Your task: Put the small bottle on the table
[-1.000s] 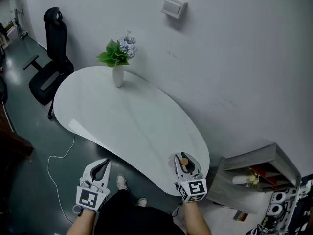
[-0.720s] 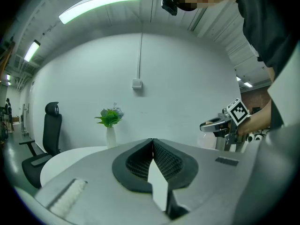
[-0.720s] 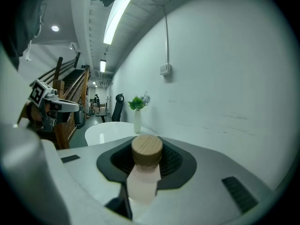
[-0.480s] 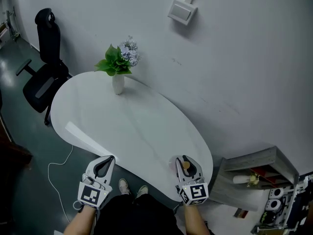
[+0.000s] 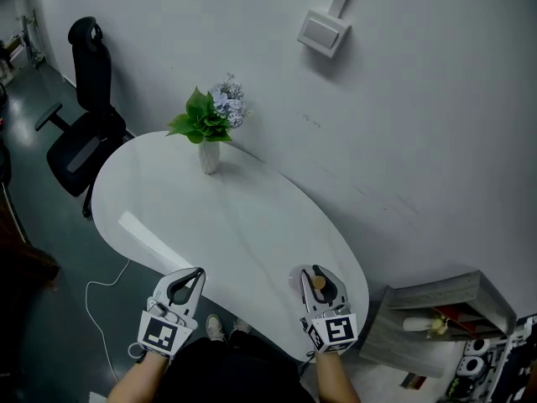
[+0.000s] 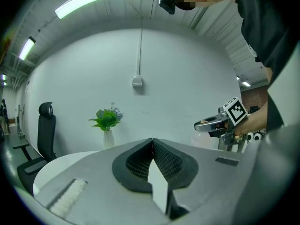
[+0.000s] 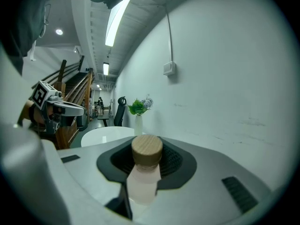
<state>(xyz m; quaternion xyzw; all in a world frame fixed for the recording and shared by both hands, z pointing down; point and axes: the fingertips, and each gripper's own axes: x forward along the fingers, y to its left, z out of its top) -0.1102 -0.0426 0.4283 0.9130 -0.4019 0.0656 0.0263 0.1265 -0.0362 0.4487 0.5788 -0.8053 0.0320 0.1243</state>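
Note:
A small pale bottle point(image 7: 143, 177) with a round wooden cap stands upright between the jaws of my right gripper point(image 7: 147, 144), which is shut on it. In the head view this gripper point(image 5: 317, 282) holds the bottle point(image 5: 317, 283) over the near right end of the white oval table point(image 5: 243, 225). My left gripper point(image 5: 183, 288) is shut and holds nothing, its tips at the table's near edge. In the left gripper view its jaws point(image 6: 152, 142) meet in a line, and the right gripper point(image 6: 220, 123) shows at the right.
A white vase with green leaves and pale flowers point(image 5: 207, 137) stands at the table's far end. A black office chair point(image 5: 84, 116) is at the left, a grey shelf with items point(image 5: 436, 317) at the lower right, a white cable point(image 5: 101, 284) on the floor.
Both grippers have moved forward towards the table with the person. The left gripper's tips now reach the table's near edge. The bottle stays in the right gripper.

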